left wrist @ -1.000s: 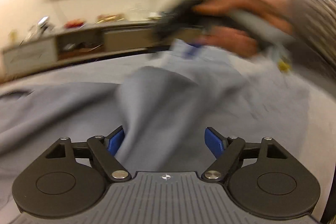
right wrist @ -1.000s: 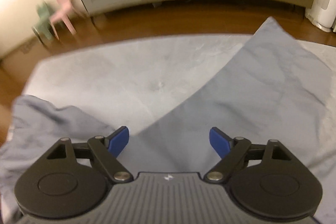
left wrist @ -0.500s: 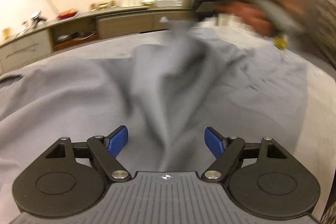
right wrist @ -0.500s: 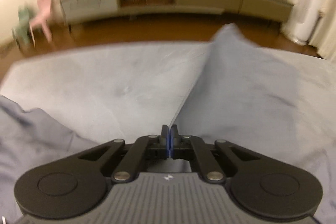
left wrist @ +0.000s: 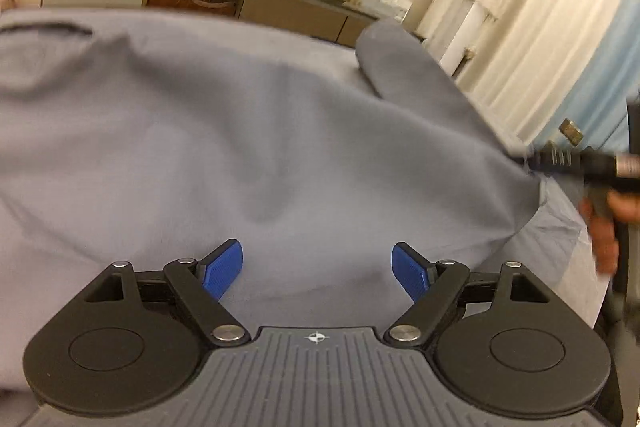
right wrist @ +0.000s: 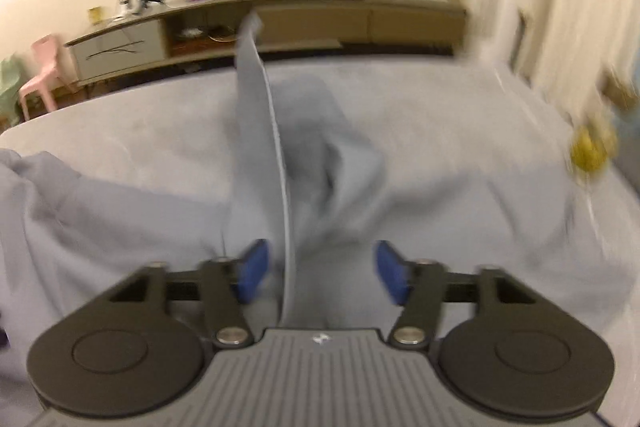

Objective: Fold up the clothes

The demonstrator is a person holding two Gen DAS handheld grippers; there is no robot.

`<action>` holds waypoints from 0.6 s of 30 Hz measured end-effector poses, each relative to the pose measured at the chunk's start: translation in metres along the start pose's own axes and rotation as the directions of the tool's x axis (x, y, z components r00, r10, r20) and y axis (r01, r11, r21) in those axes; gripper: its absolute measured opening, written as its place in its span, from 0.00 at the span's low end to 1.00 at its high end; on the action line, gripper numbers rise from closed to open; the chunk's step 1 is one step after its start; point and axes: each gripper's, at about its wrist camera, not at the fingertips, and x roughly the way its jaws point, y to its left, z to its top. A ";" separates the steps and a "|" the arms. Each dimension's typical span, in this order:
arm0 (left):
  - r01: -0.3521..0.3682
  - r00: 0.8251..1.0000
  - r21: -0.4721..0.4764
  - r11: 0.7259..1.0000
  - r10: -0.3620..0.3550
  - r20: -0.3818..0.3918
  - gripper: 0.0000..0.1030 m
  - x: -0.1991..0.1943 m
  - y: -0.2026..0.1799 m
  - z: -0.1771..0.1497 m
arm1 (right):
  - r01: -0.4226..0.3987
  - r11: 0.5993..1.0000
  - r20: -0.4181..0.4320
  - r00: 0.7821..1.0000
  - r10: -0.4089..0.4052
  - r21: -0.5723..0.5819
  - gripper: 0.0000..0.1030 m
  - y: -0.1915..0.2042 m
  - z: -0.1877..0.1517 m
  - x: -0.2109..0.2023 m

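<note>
- My left gripper (left wrist: pixel 318 269) points down at a grey garment (left wrist: pixel 248 131) spread out in front of it; its blue fingers (left wrist: pixel 222 269) stand wide apart, with cloth lying under the gap and neither pad pressing on it.
- Far to the right of those fingers, my right hand (left wrist: pixel 604 223) shows at the edge, blurred, at the garment's border.
- My right gripper (right wrist: pixel 318 273) has its jaws opening; a raised fold of the garment (right wrist: pixel 260 147) stands up between its blue fingers (right wrist: pixel 252 273), nearer the left one, not clamped.
- Beyond both grippers, the rest of the cloth lies rumpled on a grey surface (right wrist: pixel 440 99).
- A long sideboard (right wrist: pixel 320 23) lines the far wall.
</note>
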 end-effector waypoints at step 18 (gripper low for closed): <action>0.008 0.997 -0.005 1.000 -0.008 -0.071 0.81 0.017 0.000 0.021 | -0.099 0.919 0.258 0.966 -0.004 0.383 0.02 -0.109 0.069 -0.105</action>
